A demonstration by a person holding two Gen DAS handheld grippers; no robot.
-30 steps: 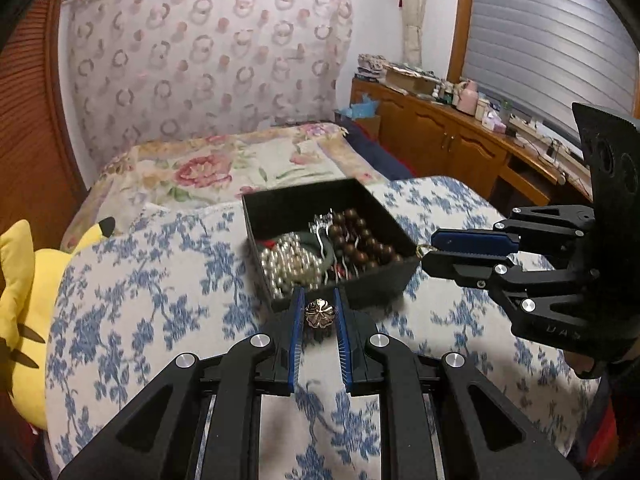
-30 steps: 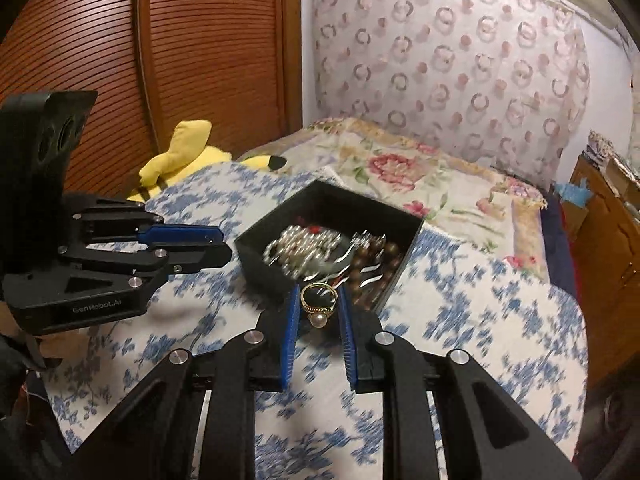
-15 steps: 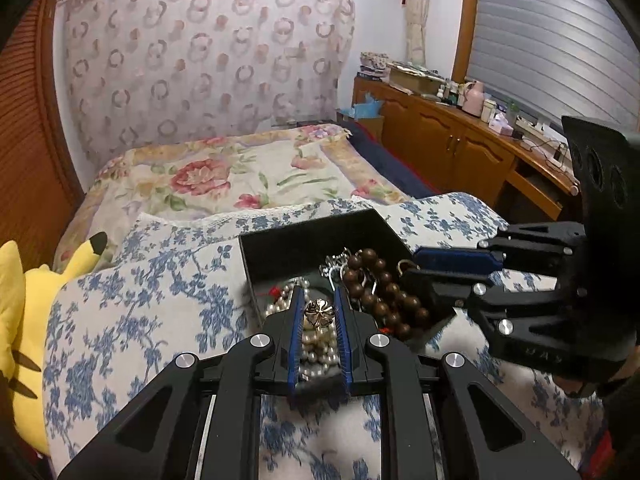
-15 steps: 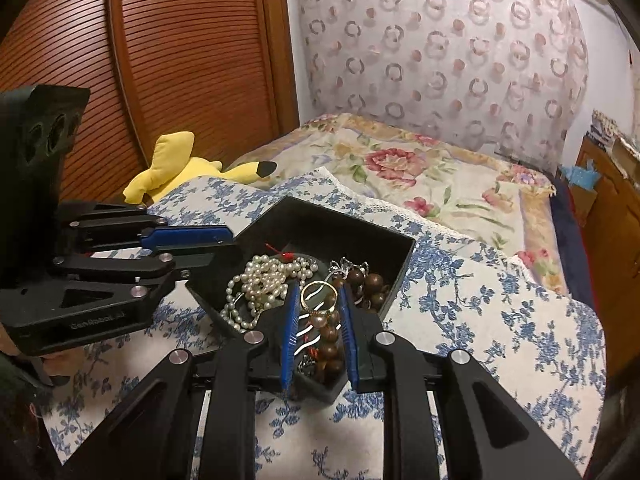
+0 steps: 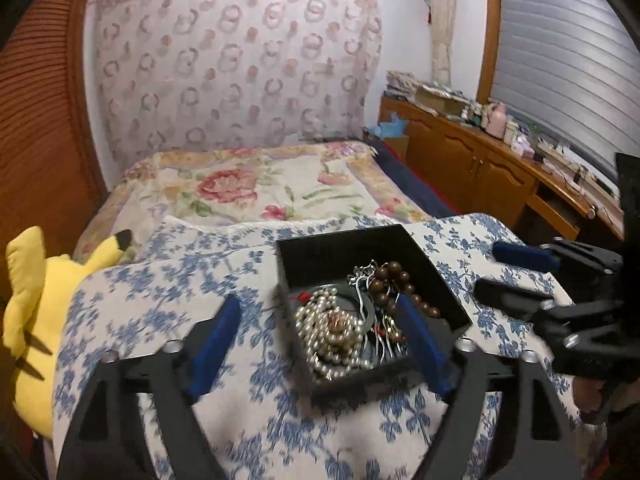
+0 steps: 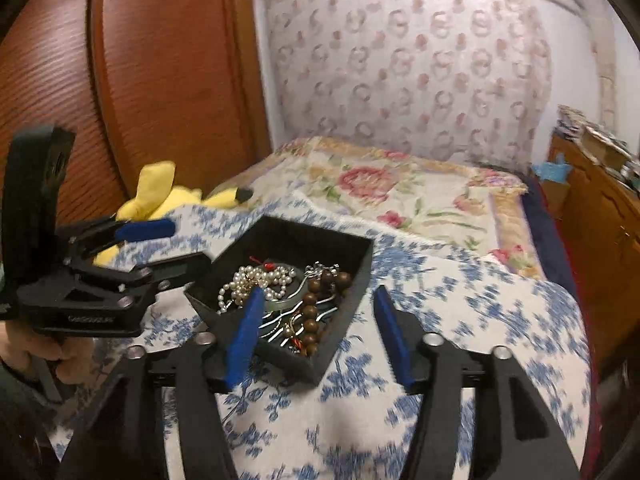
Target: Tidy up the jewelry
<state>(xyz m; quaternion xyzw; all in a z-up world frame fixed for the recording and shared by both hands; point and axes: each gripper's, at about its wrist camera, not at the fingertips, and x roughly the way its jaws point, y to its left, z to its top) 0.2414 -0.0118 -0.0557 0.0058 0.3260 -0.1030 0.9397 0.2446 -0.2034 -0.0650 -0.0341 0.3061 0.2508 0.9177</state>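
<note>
A black open box [image 5: 340,236] sits on a blue-flowered cloth [image 5: 160,320]. It holds a pearl necklace [image 5: 324,332], a string of brown beads [image 5: 394,280] and silver pieces. A small gold brooch [image 5: 340,322] lies on the pearls. My left gripper [image 5: 318,302] hangs over the box's near left corner; its jaws are opening and grip nothing. My right gripper [image 6: 318,291] hovers over the box's [image 6: 312,226] near right side above the brown beads [image 6: 316,308]; its jaws are also opening and hold nothing. Each gripper shows in the other's view, the right gripper [image 5: 494,272] and the left gripper [image 6: 180,244].
A yellow plush toy [image 5: 32,300] lies at the cloth's left edge. Behind the box is a bed with a rose-patterned cover [image 5: 248,188]. A wooden cabinet [image 5: 480,160] with clutter runs along the right wall. A person's hand [image 6: 36,344] holds the left gripper's handle.
Both grippers moved forward over the box, then spread their jaws. The brooch left the left gripper and now lies on the pearls; the gold ring left the right gripper.
</note>
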